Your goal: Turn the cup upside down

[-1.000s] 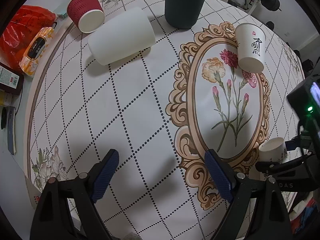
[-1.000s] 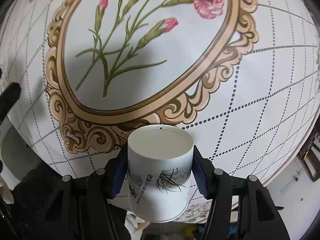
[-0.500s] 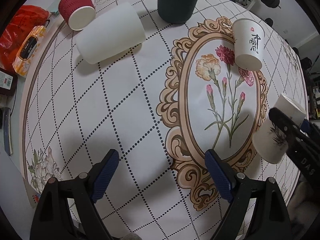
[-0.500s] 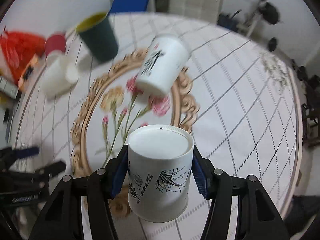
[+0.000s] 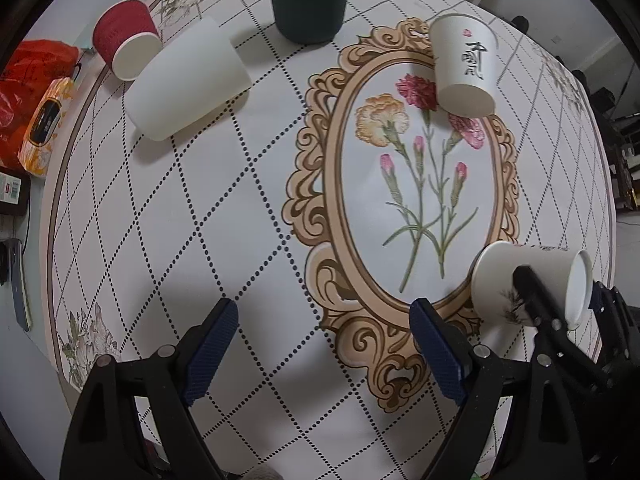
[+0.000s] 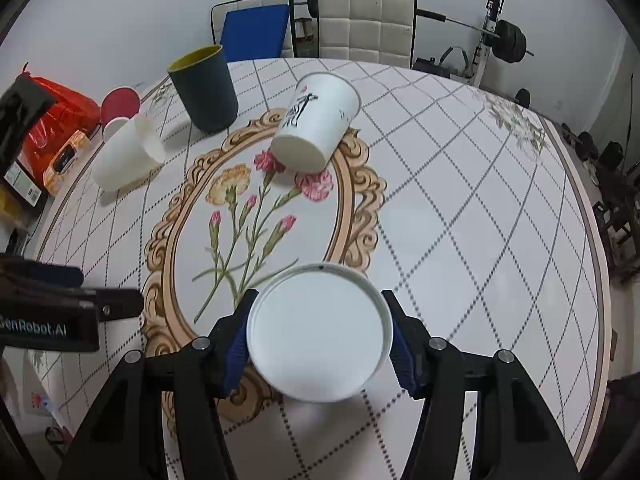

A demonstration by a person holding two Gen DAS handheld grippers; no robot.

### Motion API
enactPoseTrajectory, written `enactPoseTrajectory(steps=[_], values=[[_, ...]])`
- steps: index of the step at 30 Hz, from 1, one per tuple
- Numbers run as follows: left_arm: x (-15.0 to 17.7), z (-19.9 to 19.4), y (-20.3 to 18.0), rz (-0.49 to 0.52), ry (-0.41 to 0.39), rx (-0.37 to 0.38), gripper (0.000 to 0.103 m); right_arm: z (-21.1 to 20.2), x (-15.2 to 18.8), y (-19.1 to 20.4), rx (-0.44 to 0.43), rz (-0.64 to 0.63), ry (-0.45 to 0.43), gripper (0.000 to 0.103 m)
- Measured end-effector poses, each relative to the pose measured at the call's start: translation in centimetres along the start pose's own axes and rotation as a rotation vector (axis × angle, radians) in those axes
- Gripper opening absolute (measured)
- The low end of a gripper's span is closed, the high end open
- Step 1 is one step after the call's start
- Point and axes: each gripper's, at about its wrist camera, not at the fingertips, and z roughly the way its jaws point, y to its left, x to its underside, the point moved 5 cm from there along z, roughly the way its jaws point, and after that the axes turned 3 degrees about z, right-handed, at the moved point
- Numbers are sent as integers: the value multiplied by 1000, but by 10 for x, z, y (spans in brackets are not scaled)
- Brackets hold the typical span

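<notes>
The right gripper (image 6: 318, 336) is pinching the paper cup (image 6: 318, 332) by its sides at 6 o'clock over the desk (image 6: 460, 200), probably tipping it to land rim-down, while the left gripper (image 5: 324, 348) is idling spread wide, holding nothing.

Left gripper (image 5: 324, 344) is just hanging low over the tabletop (image 5: 248, 216) with its jaws spread wide and nothing between the blue pads (image 5: 212, 344). Right gripper (image 6: 318, 336) is off to its right, near the tabletop's edge, jaws clamped on both sides of a white paper cup (image 6: 318, 332), holding it tipped so the flat base faces its own camera.
</notes>
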Motion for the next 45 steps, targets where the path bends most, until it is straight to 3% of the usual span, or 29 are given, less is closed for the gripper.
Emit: enactPoseTrajectory(steps=[4, 7, 9, 11, 15, 23, 29, 39, 45], values=[[0, -6, -4, 16, -15, 3, 88, 2, 7, -1, 24, 14, 31, 65], [-1, -15, -7, 29, -34, 4, 88, -6, 9, -6, 33, 46, 33, 74], [1, -21, -7, 43, -48, 2, 88, -12, 10, -8, 45, 64, 48, 90], [1, -30, -7, 62, -71, 3, 88, -21, 11, -10, 58, 91, 66, 96], [1, -58, -3, 112, -126, -5, 99, -51, 15, -14, 89, 180, 93, 96], [26, -130, -9, 203, -242, 6, 100, -131, 33, -25, 214, 301, 106, 98], [48, -183, -17, 215, -325, -10, 100, -201, 38, -31, 263, 310, 31, 98], [102, -289, -23, 166, -437, -40, 100, -337, 44, -22, 212, 279, -81, 99], [130, -329, -23, 152, -462, -46, 100, -403, 51, -12, 205, 255, -123, 101]])
